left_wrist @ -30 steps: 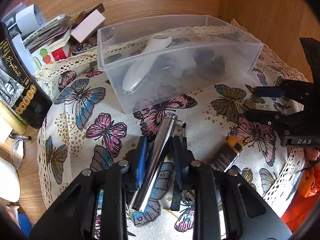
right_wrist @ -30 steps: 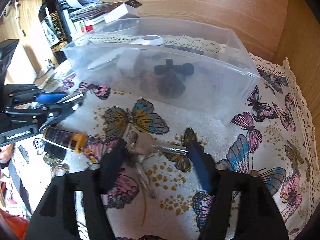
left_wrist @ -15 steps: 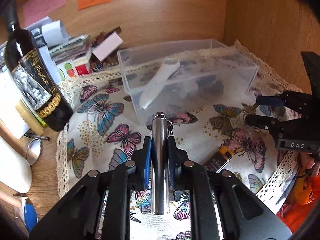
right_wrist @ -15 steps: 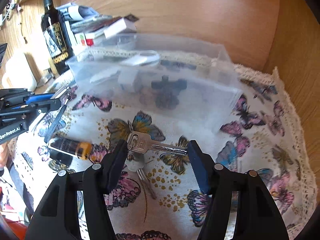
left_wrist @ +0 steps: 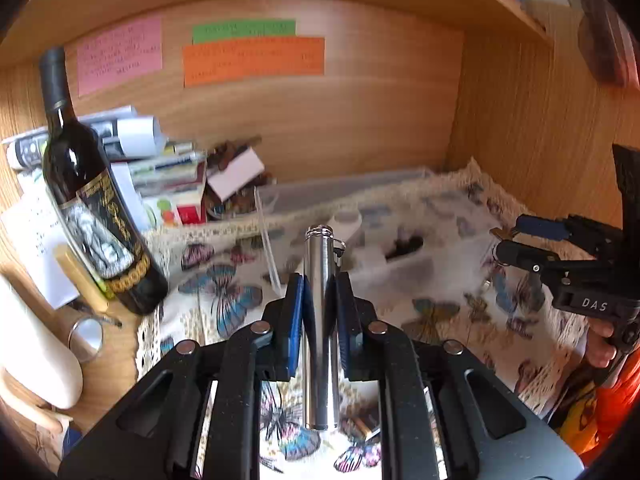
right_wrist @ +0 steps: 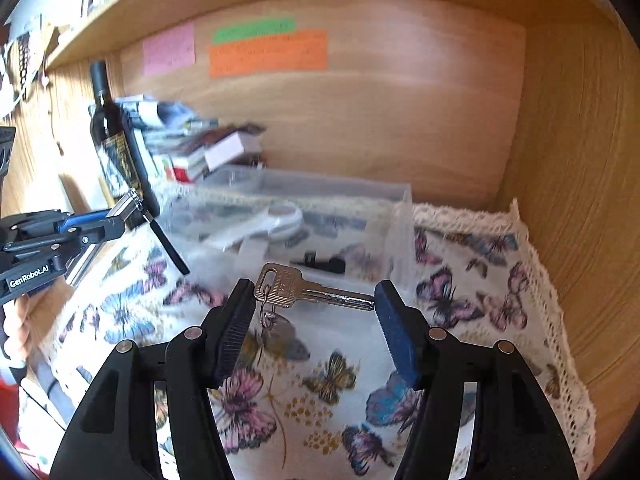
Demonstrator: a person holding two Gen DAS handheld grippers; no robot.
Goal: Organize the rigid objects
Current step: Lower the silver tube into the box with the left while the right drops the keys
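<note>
Steel tube (left_wrist: 319,320) clamped upright in left gripper (left_wrist: 319,312).

Each camera sits on its own hand-held gripper and looks forward along the two fingers, tipped a bit down, up above the butterfly cloth (left_wrist: 224,300). Both face the wooden back wall at 12 o'clock. Both see the clear box (right_wrist: 320,216), the dark bottle (left_wrist: 84,200) and the orange note (right_wrist: 268,52). The left camera sees the right hand-held gripper (left_wrist: 508,240) at 3 o'clock. The right camera sees the left hand-held gripper (right_wrist: 116,222) at 9 o'clock.
</note>
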